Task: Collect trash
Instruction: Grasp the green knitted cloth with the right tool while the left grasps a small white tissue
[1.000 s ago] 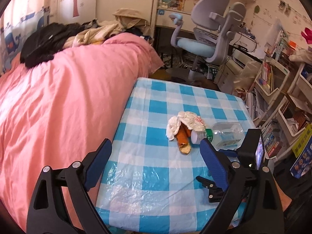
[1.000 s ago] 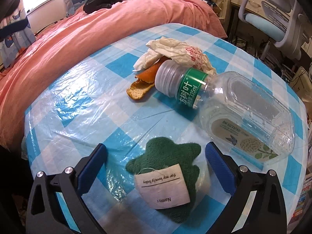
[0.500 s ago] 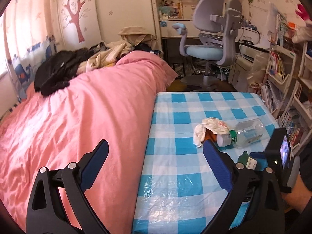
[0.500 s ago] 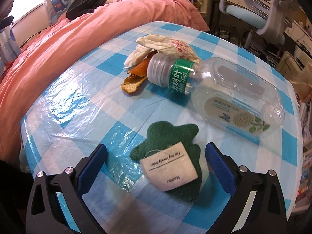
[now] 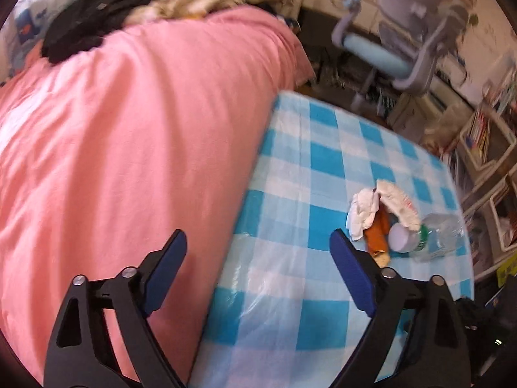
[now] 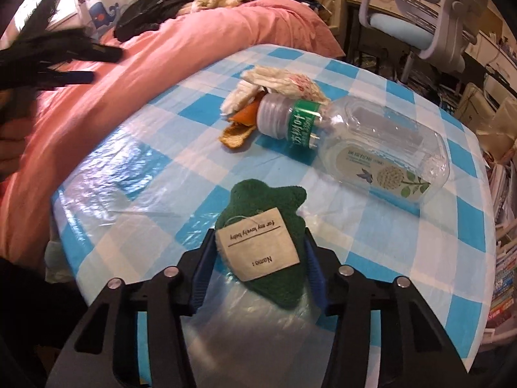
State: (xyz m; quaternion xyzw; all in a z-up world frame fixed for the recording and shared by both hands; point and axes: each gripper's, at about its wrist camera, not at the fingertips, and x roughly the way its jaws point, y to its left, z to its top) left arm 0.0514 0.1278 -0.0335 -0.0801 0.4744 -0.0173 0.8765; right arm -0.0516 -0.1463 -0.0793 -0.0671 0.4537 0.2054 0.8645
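On the blue-checked table (image 6: 129,168) lies a green felt piece (image 6: 268,200) with a paper name tag. My right gripper (image 6: 258,258) is closing on it, and its blue pads touch both of its sides. Beyond it a clear plastic bottle (image 6: 371,148) lies on its side beside an orange peel (image 6: 239,129) and crumpled white tissue (image 6: 278,84). My left gripper (image 5: 257,239) hangs over the table's left edge by the bed; its jaws are wide, closing slightly, with nothing between them. The tissue (image 5: 381,203), peel (image 5: 376,236) and bottle (image 5: 429,239) sit just right of its right finger.
A bed with a pink cover (image 5: 129,129) runs along the table's left side, with dark clothes (image 5: 87,22) piled at its far end. A grey and blue office chair (image 5: 404,38) stands behind the table. Book-filled shelves (image 5: 484,135) line the right side.
The right jaws have come in from wide open onto the green felt piece. The left gripper swung away to the left, then dropped closer to the table's bed-side edge.
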